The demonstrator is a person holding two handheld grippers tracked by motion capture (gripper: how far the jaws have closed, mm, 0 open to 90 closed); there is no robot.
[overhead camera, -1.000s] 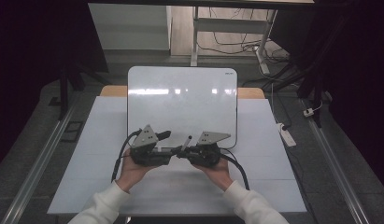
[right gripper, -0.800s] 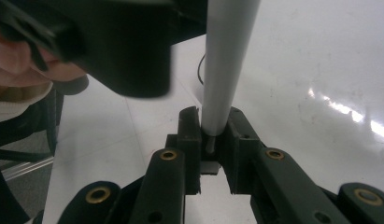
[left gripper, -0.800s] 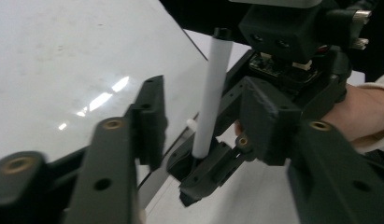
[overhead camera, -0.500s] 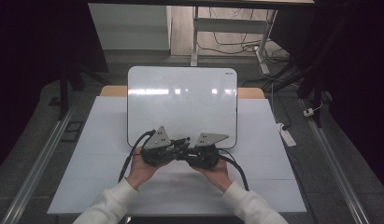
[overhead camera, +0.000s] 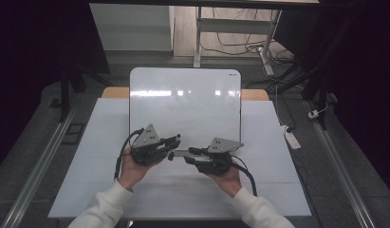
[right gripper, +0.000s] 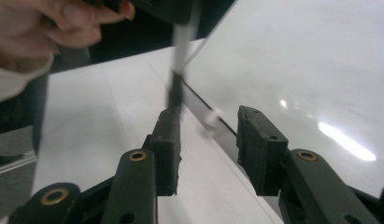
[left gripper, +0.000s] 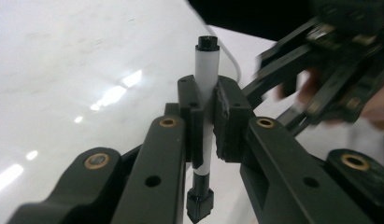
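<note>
The step in hand looks like a handover of a marker [left gripper: 206, 116] from one pair of tongs to the other, above the near edge of the whiteboard [overhead camera: 185, 102] that lies on the tabletop [overhead camera: 273, 142]. The left tongs [left gripper: 207, 119] are clamped on the white barrel of the marker, about at its middle, with a dark end sticking out past the pads on either side. The right tongs [right gripper: 208, 149] have just been opening and now stand apart with nothing pressed between the pads; the marker's dark end hangs just beyond the tip of one of their jaws, and whether it touches that tip is hard to tell through the blur. To do this well, I judge that the left tongs should keep their squeeze firm and steady until the right tongs have drawn clear, since a thin round barrel can twist or slide in flat pads. The right tongs should back straight away along the marker's length instead of sideways, so as not to knock the free end. In the high view the marker [overhead camera: 179, 153] lies roughly level, its long axis running across between the two hands, about parallel to the near edge of the tabletop, with one end reaching toward the right tongs [overhead camera: 190, 151].
</note>
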